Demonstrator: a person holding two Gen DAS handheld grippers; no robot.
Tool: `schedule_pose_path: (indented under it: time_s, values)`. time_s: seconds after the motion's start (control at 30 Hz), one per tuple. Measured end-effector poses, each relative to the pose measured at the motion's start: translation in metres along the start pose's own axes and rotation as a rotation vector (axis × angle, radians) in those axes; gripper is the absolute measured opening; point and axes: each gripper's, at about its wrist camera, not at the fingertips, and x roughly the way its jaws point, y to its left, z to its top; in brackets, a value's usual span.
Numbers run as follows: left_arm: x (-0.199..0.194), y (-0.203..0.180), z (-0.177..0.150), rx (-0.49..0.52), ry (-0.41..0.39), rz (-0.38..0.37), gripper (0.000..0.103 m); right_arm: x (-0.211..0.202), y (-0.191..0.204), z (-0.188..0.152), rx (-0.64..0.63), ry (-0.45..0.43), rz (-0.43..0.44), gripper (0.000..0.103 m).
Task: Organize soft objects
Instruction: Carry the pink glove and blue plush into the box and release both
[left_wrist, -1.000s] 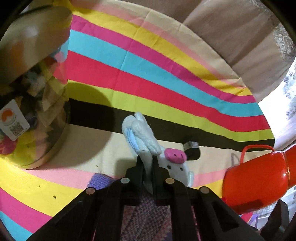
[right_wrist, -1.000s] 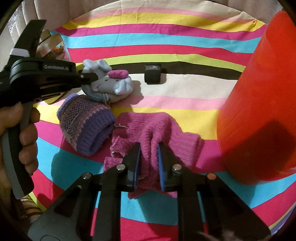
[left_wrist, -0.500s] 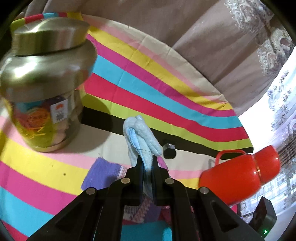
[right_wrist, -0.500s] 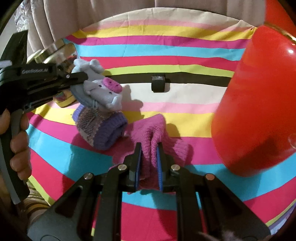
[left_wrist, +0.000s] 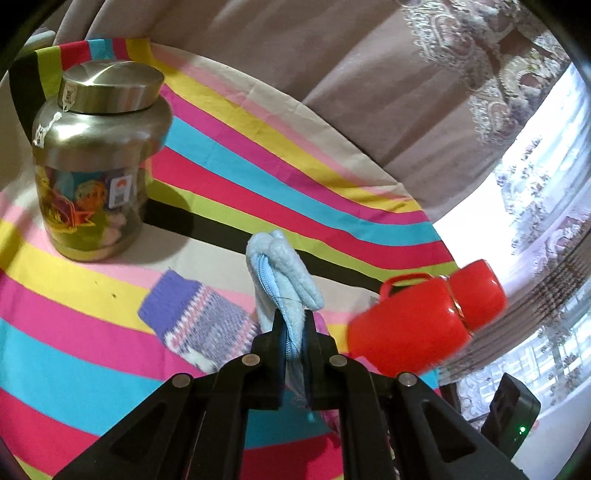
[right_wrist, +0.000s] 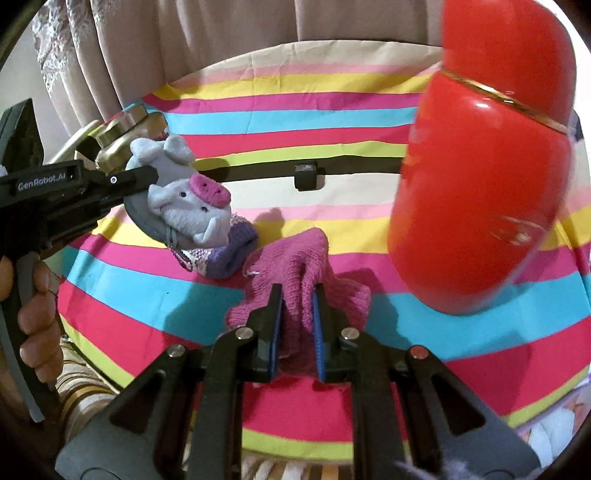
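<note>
Evidently, the plush pig pouch (right_wrist: 192, 206) is being pinched by the shut left tongs (left_wrist: 293, 332) above the striped desk (right_wrist: 129, 288), while the pink knitted glove (right_wrist: 299, 269) is being clamped by the right tongs (right_wrist: 297, 295) near the front edge, presumably for sorting.

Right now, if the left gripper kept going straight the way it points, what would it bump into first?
Probably the striped tablecloth, around its black stripe between the steel-lidded jar and the red thermos. The left gripper, shut on the blue plush pig pouch, points down past both. Depth is hard to judge.
</note>
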Motion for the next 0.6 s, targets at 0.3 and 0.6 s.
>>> schedule_pose_path:
  time_s: [0.3,0.6]
  values:
    - [-0.013,-0.049,-0.036,0.057,0.05,-0.096,0.007,-0.053,-0.038,-0.022,0.079,-0.051,-0.012,0.018]
    - [-0.003,-0.118,-0.079,0.145,0.152,-0.215,0.007,-0.124,-0.119,-0.061,0.196,-0.095,-0.123,0.018]
